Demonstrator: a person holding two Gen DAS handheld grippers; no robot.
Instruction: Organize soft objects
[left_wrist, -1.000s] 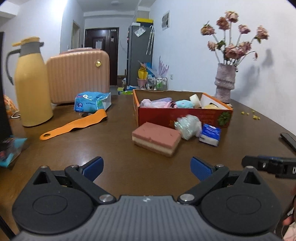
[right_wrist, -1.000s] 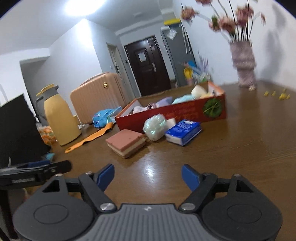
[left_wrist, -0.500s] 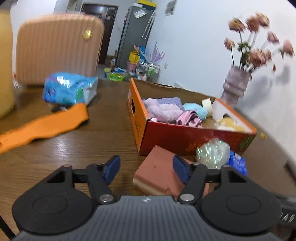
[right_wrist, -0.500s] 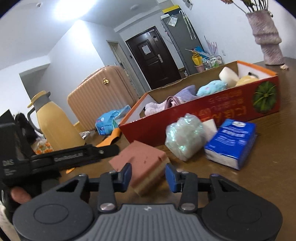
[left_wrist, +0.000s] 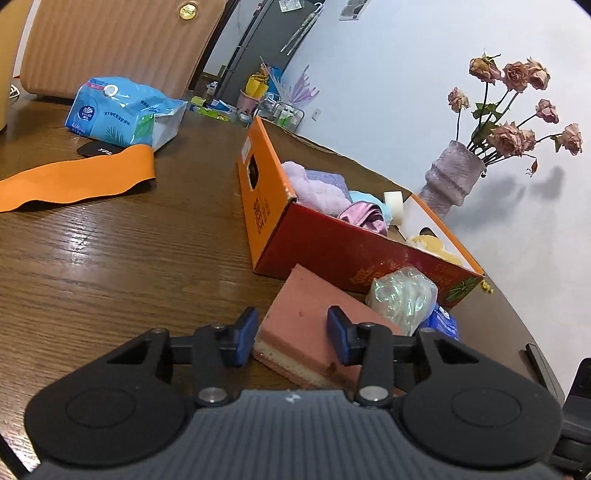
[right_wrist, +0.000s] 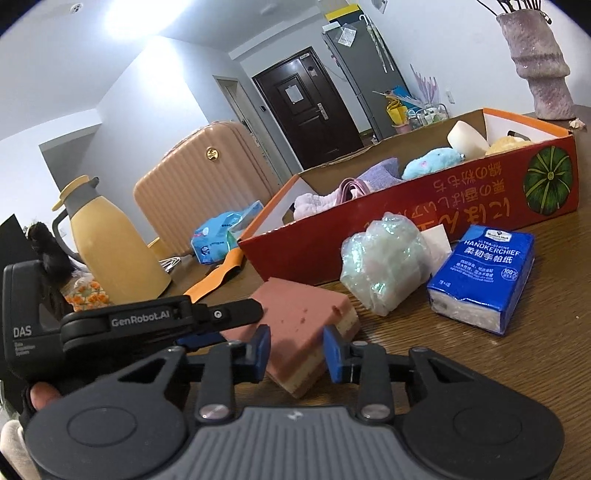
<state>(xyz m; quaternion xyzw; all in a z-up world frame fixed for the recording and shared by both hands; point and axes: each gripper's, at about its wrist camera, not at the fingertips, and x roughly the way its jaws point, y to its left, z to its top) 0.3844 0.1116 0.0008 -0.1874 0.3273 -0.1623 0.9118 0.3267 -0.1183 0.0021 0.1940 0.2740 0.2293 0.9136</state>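
The left hand-held gripper (left_wrist: 291, 334) and the right hand-held gripper (right_wrist: 295, 350) both straddle the pink sponge (left_wrist: 306, 328) on the desk (left_wrist: 110, 266); their jaws have just been closing on it. Each pair of blue pads sits at the sponge's sides; whether they press it cannot be told. Just right of the sponge lie a crinkled bag (right_wrist: 384, 266) and a blue tissue pack (right_wrist: 484, 273). Behind the sponge stands the red box (right_wrist: 461, 206) holding soft items.
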